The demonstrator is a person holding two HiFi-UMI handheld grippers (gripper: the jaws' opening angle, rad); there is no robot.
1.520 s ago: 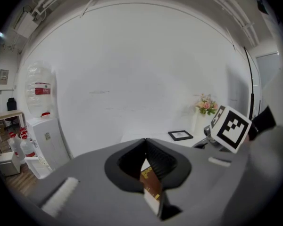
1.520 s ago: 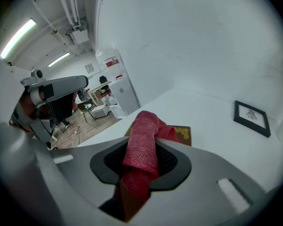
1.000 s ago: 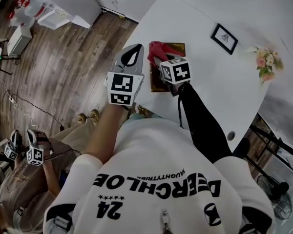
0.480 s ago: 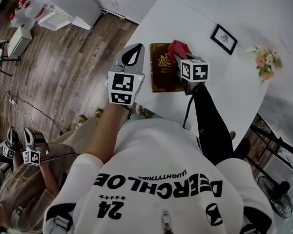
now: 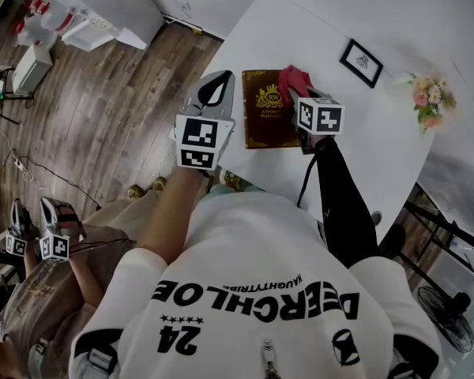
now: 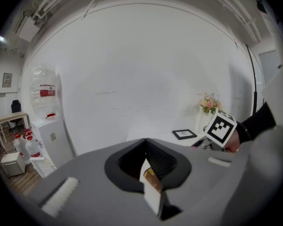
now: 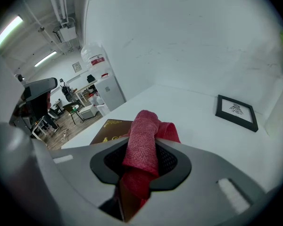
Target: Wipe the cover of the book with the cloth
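Left claw (image 5: 212,91): tips together, gripping nothing, held over the left edge of the bench (image 5: 355,160), just beside the book (image 5: 262,125). Book lies flat on the bench, cover up. Right claw (image 5: 299,95): clamped on the red cloth (image 7: 142,145) at the book's far right corner. Cloth masks the claw tips; contact with the cover cannot be confirmed.

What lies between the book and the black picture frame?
Head view: the red cloth, clamped in the right gripper, lies between book and picture frame.
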